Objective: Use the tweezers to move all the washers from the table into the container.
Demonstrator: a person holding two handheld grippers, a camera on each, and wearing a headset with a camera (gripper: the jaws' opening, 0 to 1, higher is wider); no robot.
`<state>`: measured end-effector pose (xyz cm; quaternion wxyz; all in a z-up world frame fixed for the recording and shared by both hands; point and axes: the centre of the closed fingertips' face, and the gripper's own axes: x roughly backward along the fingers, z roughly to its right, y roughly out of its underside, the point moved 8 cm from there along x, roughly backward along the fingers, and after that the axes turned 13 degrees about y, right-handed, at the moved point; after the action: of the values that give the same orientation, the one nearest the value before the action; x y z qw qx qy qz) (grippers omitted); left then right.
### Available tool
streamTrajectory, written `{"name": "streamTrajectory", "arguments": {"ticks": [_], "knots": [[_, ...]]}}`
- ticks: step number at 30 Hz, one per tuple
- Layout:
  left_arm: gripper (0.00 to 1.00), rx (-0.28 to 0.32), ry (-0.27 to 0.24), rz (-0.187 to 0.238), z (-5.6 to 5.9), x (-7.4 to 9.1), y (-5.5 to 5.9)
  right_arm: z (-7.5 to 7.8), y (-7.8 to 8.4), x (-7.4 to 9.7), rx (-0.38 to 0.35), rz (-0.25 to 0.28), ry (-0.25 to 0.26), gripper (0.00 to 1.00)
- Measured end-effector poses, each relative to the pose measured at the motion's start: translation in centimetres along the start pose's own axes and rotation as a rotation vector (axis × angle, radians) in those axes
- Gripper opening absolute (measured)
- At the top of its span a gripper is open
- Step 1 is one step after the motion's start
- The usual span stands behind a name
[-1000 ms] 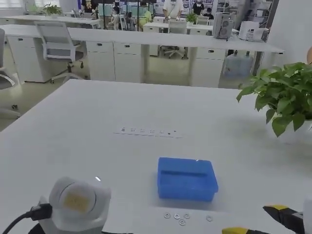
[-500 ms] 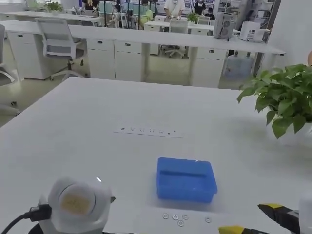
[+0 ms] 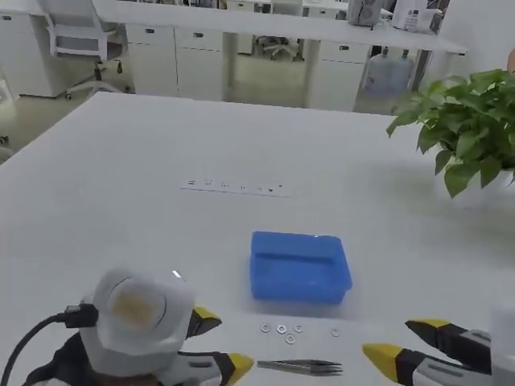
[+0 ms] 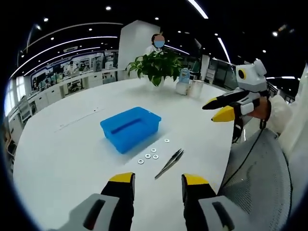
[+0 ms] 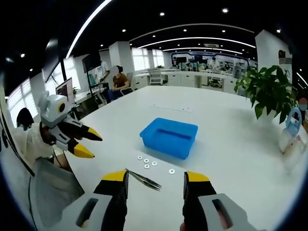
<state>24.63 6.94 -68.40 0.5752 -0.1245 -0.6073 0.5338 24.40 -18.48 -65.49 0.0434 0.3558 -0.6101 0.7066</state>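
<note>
The head view has dipped: tweezers [image 3: 299, 367] lie lower centre between left gripper [image 3: 225, 342] and right gripper [image 3: 393, 338], jaws wide and empty, so pickup is likely next.

White table [image 3: 161, 145]: blue container [image 3: 299, 267], washers [image 3: 282, 329], tweezers [image 3: 302, 367], plant [image 3: 467, 129]

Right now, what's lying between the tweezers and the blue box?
The washers lie scattered there, between the tweezers and the blue container, touching neither. The head view shows it plainly.
</note>
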Motion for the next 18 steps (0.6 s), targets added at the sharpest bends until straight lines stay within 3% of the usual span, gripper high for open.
{"name": "streamTrajectory", "arguments": {"ticks": [6, 10, 18], "knots": [[0.27, -0.016, 0.038, -0.033, -1.1, -2.1, 0.3, 0.1, 0.4, -0.3, -0.026, -0.012, 0.013, 0.42], [0.29, -0.027, 0.049, -0.101, -1.8, -3.6, 0.7, 0.1, 0.7, -0.7, -0.028, -0.032, 0.014, 0.42], [0.23, -0.095, 0.097, -0.171, -2.2, -6.3, 0.9, 0.1, 0.7, -1.2, -0.022, -0.053, 0.015, 0.40]]}}
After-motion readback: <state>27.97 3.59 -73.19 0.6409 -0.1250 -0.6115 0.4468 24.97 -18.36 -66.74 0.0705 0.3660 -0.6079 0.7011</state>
